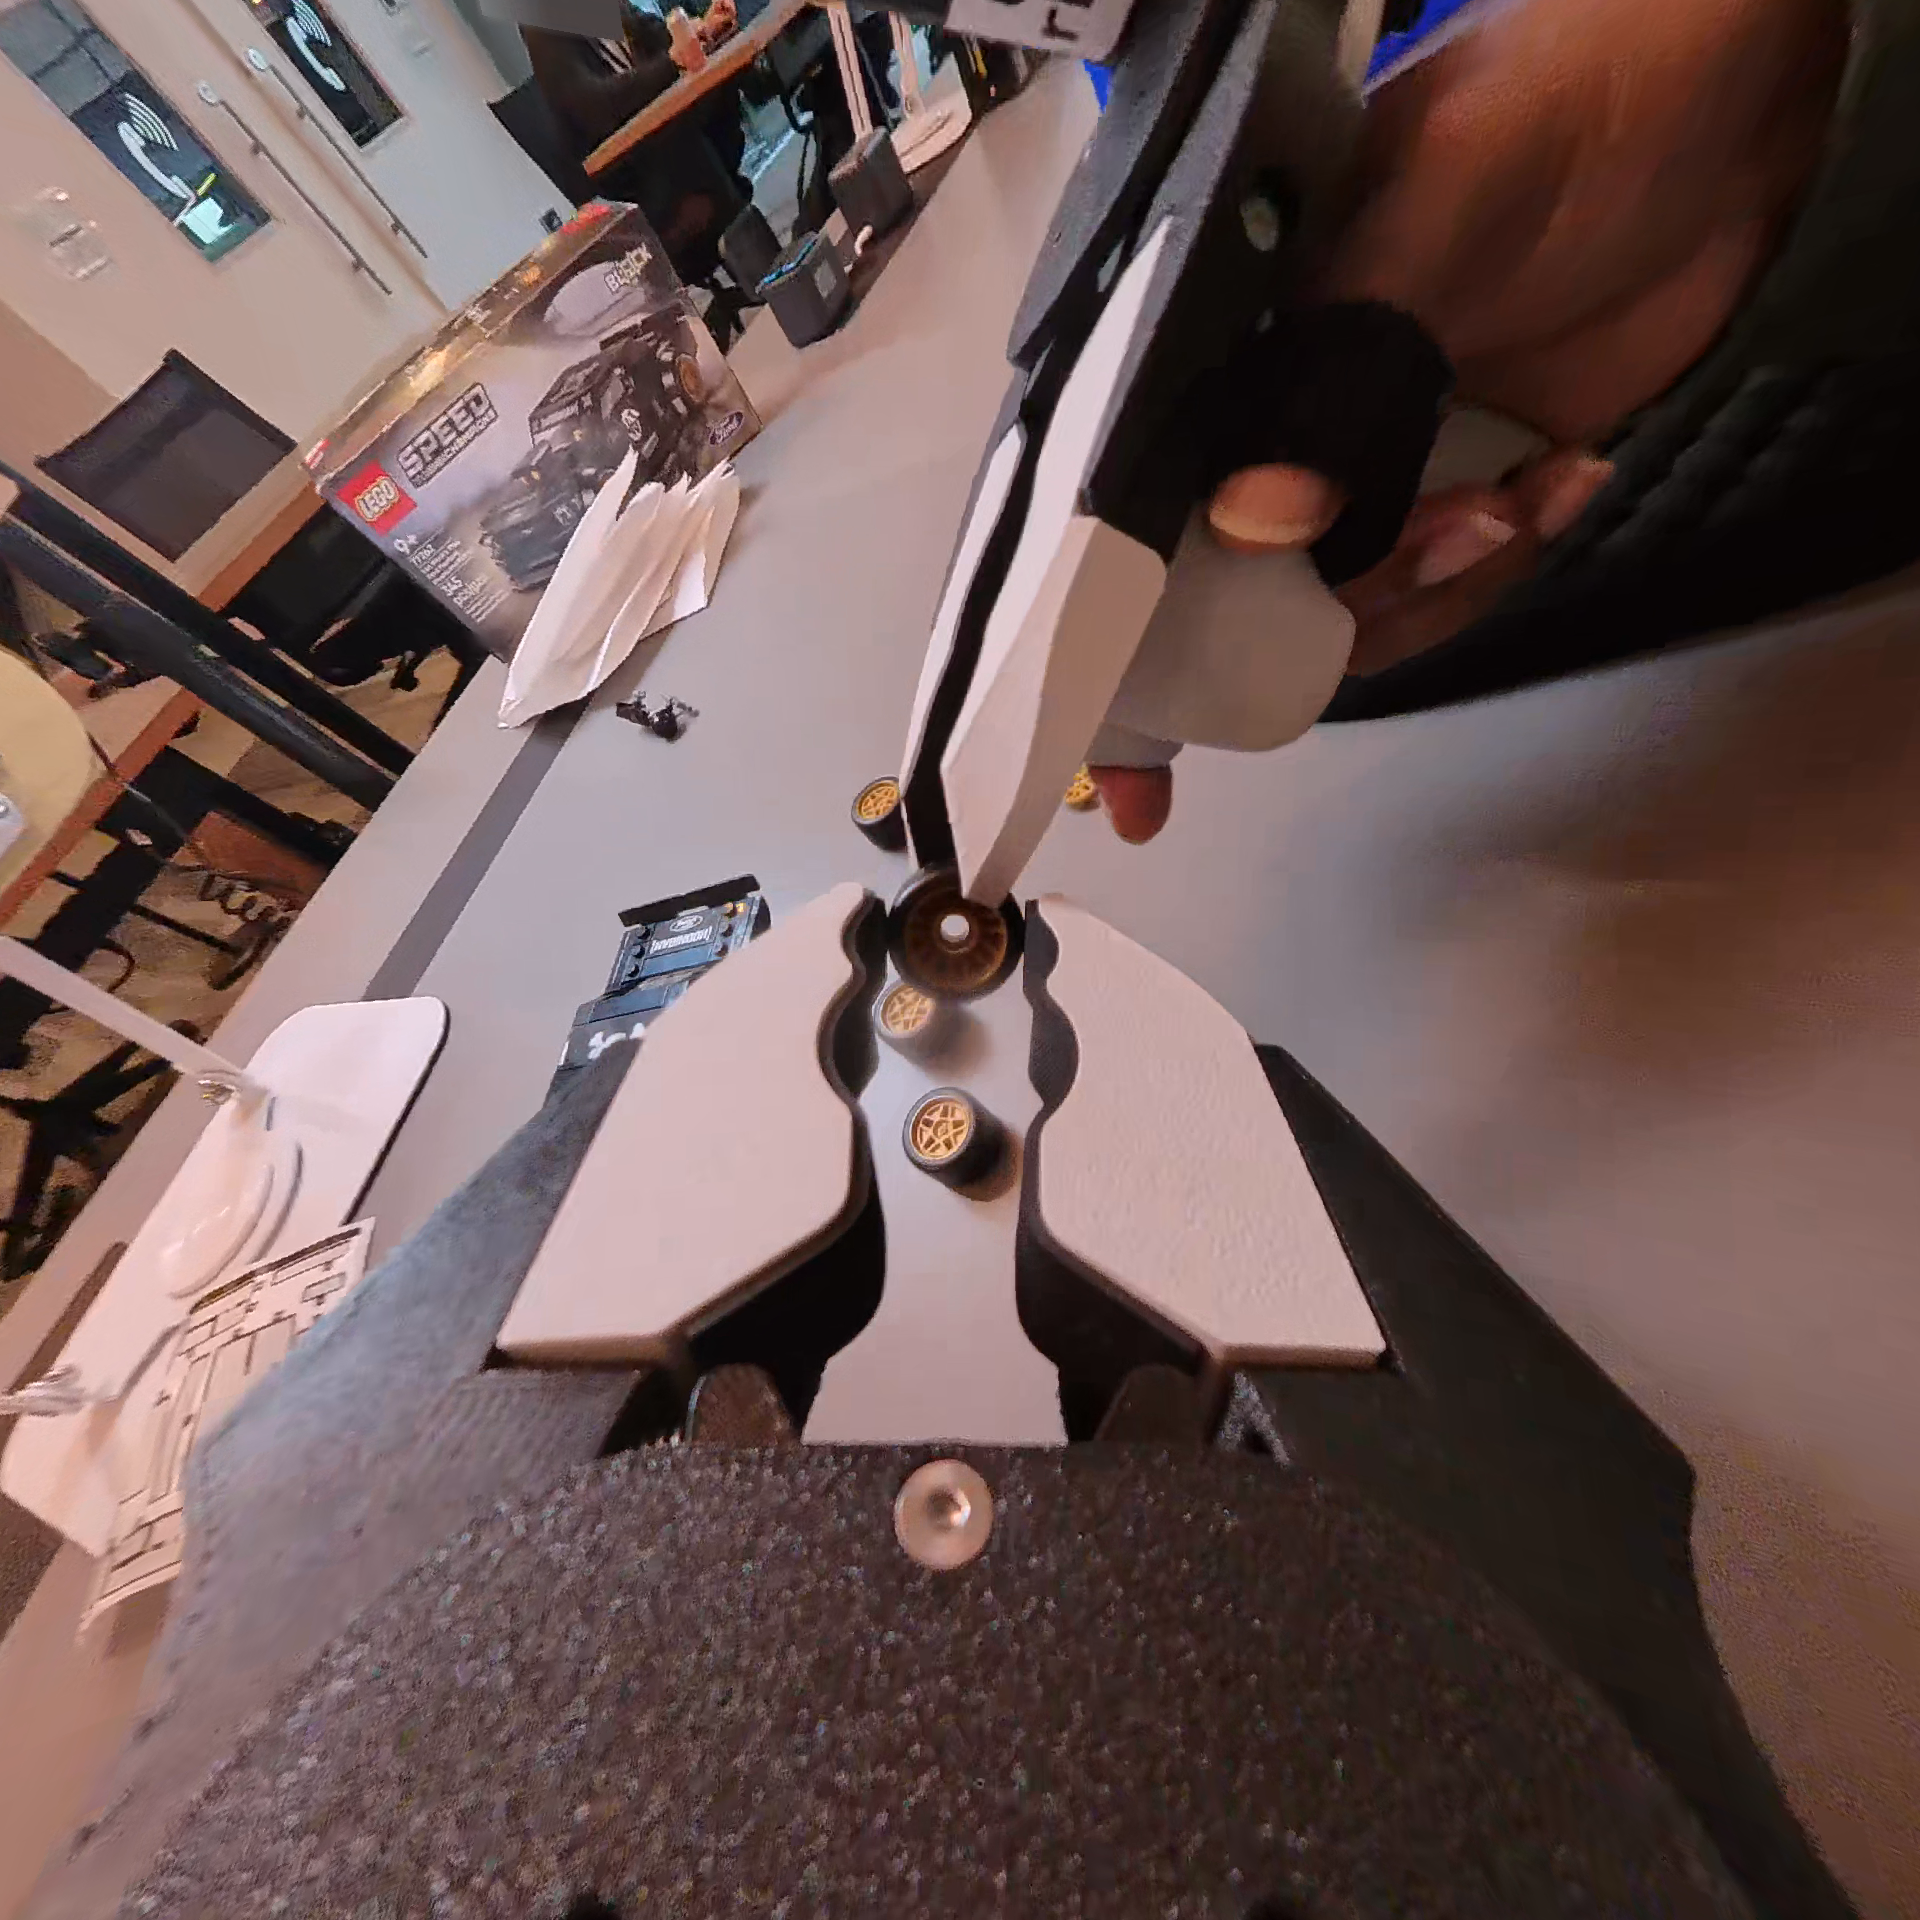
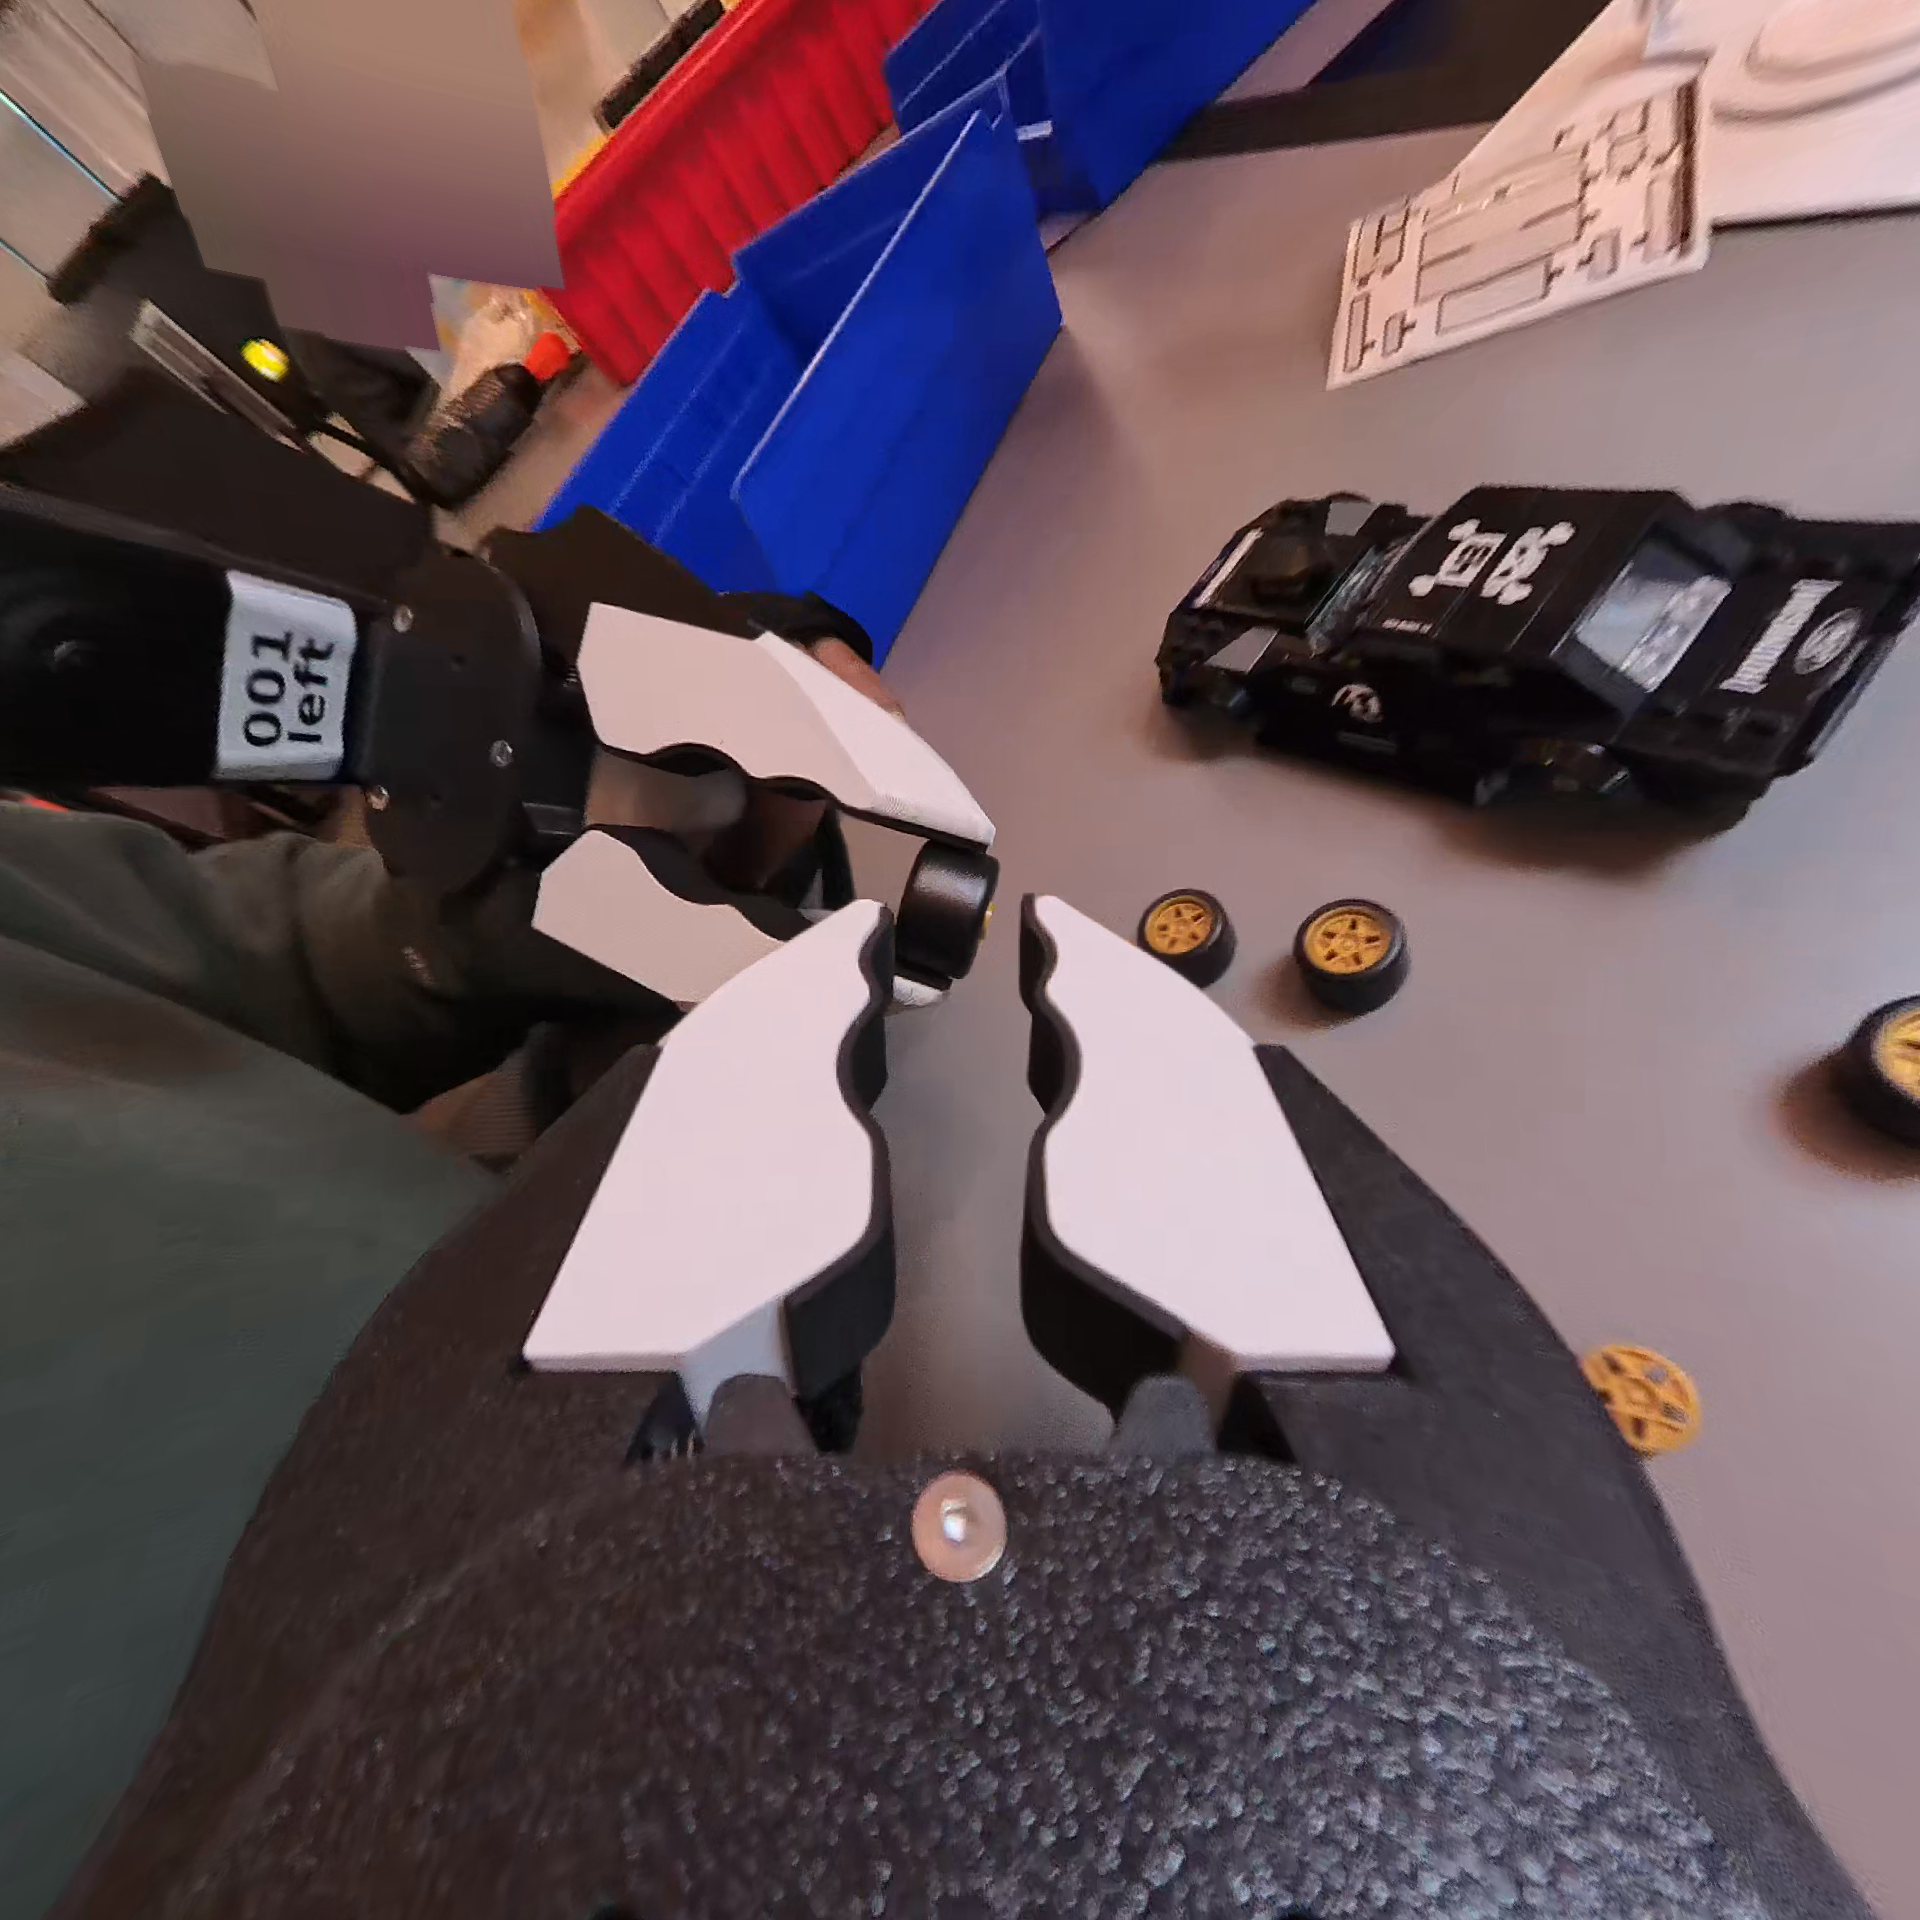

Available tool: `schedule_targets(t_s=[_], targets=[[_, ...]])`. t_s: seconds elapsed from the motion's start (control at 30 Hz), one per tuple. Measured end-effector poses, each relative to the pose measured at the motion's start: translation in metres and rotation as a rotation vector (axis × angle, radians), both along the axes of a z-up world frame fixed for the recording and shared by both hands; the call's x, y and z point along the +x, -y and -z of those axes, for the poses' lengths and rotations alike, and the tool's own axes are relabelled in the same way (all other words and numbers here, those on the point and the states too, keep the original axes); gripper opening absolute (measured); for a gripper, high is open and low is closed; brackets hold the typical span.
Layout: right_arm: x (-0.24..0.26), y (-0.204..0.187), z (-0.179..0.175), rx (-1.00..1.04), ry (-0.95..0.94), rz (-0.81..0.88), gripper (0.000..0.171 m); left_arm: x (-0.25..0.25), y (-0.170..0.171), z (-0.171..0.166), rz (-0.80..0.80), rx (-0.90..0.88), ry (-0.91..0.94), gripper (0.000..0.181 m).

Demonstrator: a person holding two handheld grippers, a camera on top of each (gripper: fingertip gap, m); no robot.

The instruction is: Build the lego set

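My left gripper [image 1: 951, 920] is shut on a black wheel with a gold rim [image 1: 954, 935] and holds it above the grey table. The right wrist view shows the same wheel [image 2: 940, 914] pinched between the left gripper's white fingers [image 2: 831, 748]. My right gripper [image 2: 958, 920] is open, its fingertips right beside the held wheel with nothing between them. In the left wrist view it comes down from above [image 1: 961, 878], touching the wheel's upper edge. The black lego car [image 2: 1538, 644] lies on the table to the right. Loose wheels [image 2: 1184, 932] [image 2: 1349, 951] [image 2: 1891, 1055] lie near it.
A loose gold rim [image 2: 1642, 1395] lies by my right gripper. The lego box [image 1: 540, 436] and white paper bags [image 1: 623, 592] stand far left. A sticker sheet [image 2: 1517, 229] lies beyond the car. Blue bins [image 2: 883, 395] and a red bin [image 2: 717, 156] stand beyond the table edge. The grippers are tip to tip, or close to it.
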State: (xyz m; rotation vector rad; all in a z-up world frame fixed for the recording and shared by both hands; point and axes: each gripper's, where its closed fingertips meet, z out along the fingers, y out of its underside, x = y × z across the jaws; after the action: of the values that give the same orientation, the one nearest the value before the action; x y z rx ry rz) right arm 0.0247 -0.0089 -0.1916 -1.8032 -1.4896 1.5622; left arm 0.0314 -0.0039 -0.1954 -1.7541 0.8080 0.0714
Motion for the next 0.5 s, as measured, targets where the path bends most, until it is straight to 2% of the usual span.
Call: schedule_targets(t_s=[0.17, 0.33, 0.5], targets=[[0.003, -0.006, 0.005, -0.106, 0.026, -0.009, 0.017, -0.001, 0.001, -0.001, 0.004, 0.009, -0.024, 0.025], [0.003, 0.006, 0.005, -0.135, 0.038, -0.058, 0.025, 0.007, 0.003, 0.002, 0.035, 0.004, -0.041, 0.025], [0.004, 0.008, 0.004, -0.244, 0.029, -0.102, 0.014, 0.012, 0.005, -0.002, 0.058, 0.034, -0.029, 0.025]])
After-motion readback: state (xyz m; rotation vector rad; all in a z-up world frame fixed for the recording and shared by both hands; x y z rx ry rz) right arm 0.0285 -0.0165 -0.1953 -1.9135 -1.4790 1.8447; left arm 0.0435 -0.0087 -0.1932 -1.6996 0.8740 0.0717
